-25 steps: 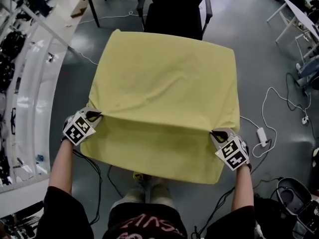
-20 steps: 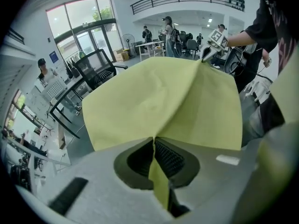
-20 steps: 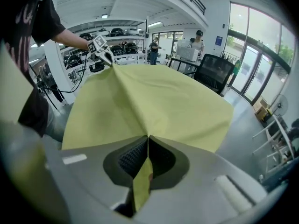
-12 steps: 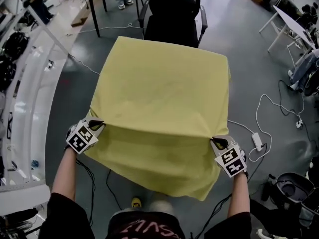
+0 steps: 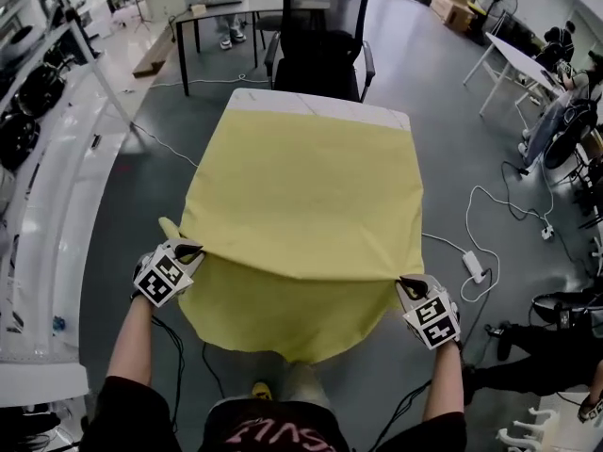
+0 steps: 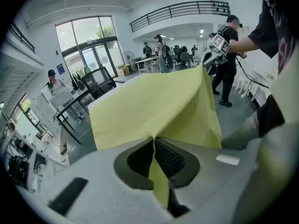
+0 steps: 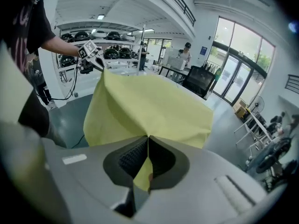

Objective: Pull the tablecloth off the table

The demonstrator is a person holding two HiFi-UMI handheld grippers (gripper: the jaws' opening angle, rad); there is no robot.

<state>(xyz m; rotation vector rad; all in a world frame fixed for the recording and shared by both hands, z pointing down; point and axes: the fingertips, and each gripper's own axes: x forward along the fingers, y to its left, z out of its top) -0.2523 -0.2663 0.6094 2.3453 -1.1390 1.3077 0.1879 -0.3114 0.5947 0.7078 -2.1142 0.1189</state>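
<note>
A yellow tablecloth (image 5: 306,201) covers most of a small white table (image 5: 320,104), whose far strip shows bare. The cloth's near part hangs free off the near edge, between my two grippers. My left gripper (image 5: 185,249) is shut on the cloth's near left edge, and the cloth (image 6: 161,104) is pinched between its jaws (image 6: 154,141). At the near right edge my right gripper (image 5: 407,283) is shut on the cloth (image 7: 149,108) too, a fold of it caught between the pads (image 7: 147,139).
A black office chair (image 5: 322,36) stands behind the table, with a dark-legged desk (image 5: 212,8) beyond at the left. White shelving (image 5: 42,186) runs along the left. Cables and a power strip (image 5: 473,264) lie on the grey floor at the right.
Both grippers have drawn the cloth toward me. The cloth has slid back from the far edge, baring a white strip of tabletop, and more of it hangs off the near side.
</note>
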